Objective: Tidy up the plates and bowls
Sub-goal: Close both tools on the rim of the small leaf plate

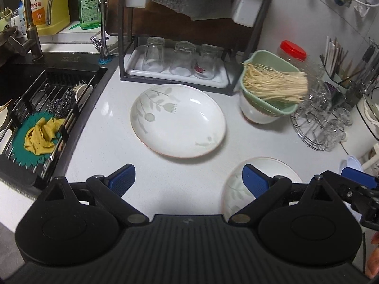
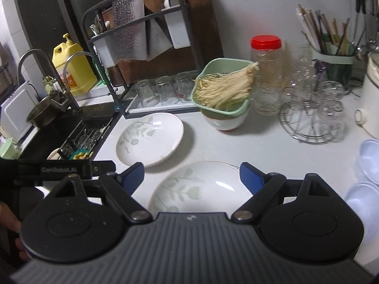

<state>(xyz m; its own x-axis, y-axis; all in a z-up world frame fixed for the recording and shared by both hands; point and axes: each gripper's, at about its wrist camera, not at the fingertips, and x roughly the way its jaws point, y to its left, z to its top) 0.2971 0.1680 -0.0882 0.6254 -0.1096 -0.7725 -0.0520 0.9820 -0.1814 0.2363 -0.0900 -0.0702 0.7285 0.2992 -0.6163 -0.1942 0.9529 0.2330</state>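
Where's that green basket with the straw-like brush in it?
The green basket sits nested on a white bowl at the back of the counter, between the rack's tray of upturned glasses and the red-lidded jar.

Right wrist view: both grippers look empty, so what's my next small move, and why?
Probably ease the right gripper down and forward onto the near plate. It is open and empty, and that plate's rim already lies between its fingers. The far plate lies apart by the sink, a likely place to stack. The left gripper is open too.
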